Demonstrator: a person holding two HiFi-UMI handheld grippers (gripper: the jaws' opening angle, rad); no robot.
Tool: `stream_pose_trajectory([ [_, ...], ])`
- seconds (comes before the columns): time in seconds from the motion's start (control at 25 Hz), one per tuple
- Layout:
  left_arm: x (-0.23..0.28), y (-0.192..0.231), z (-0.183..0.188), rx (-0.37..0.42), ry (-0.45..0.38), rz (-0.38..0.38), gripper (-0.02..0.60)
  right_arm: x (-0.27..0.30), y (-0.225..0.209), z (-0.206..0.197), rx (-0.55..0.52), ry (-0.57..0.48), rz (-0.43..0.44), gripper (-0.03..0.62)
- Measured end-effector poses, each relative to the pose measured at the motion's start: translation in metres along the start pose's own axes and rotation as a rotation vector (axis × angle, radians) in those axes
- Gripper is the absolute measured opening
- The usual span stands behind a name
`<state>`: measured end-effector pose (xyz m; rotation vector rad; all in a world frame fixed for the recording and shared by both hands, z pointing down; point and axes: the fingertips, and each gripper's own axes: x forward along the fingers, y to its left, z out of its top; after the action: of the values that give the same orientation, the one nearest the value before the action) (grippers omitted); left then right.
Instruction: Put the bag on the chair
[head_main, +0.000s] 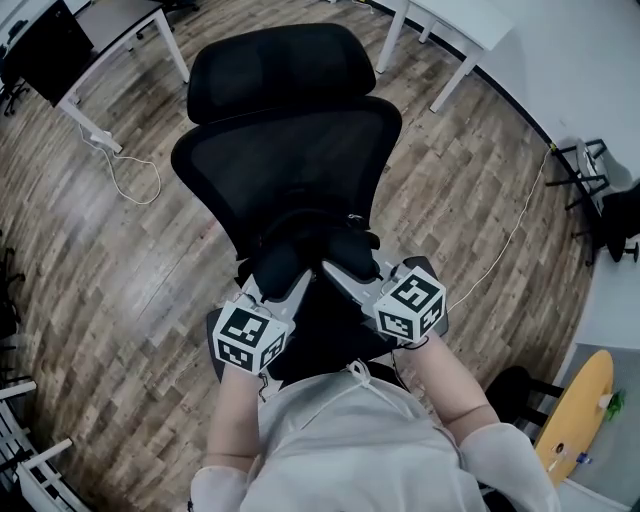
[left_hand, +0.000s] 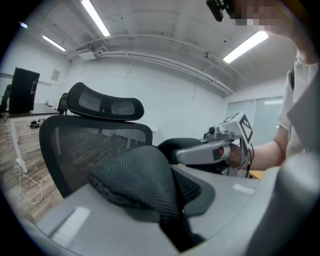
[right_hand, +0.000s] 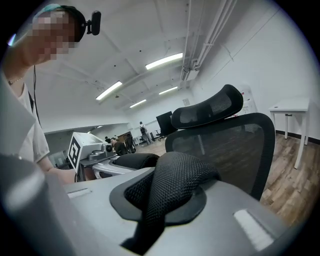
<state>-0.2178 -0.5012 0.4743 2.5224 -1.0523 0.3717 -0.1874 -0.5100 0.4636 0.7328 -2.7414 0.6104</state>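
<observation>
A black mesh office chair (head_main: 290, 150) stands in front of me with its back toward me; its headrest (head_main: 270, 65) is farther off. The black bag (head_main: 312, 300) hangs between my two grippers, just behind the backrest and above the floor. My left gripper (head_main: 272, 275) is shut on one black mesh strap (left_hand: 135, 180) of the bag. My right gripper (head_main: 350, 258) is shut on the other mesh strap (right_hand: 177, 182). Each strap bulges up out of the closed jaws. The chair's seat is hidden behind the backrest and the bag.
White desks (head_main: 460, 25) stand at the far right and a desk with a dark monitor (head_main: 45, 45) at the far left. A white cable (head_main: 135, 180) lies on the wood floor. A yellow round table (head_main: 580, 410) is at my right.
</observation>
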Motion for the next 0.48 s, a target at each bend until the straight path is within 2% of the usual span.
stream_pose_trajectory([
  [0.36,0.03,0.019,-0.032,-0.011,0.048,-0.019,0.06,0.021,-0.033,-0.041,0.054,0.077,-0.039,0.041],
  [0.48,0.043,0.02,-0.047,-0.008,0.076,-0.022,0.063,0.022,-0.046,-0.057,0.115,0.092,-0.059,0.041],
])
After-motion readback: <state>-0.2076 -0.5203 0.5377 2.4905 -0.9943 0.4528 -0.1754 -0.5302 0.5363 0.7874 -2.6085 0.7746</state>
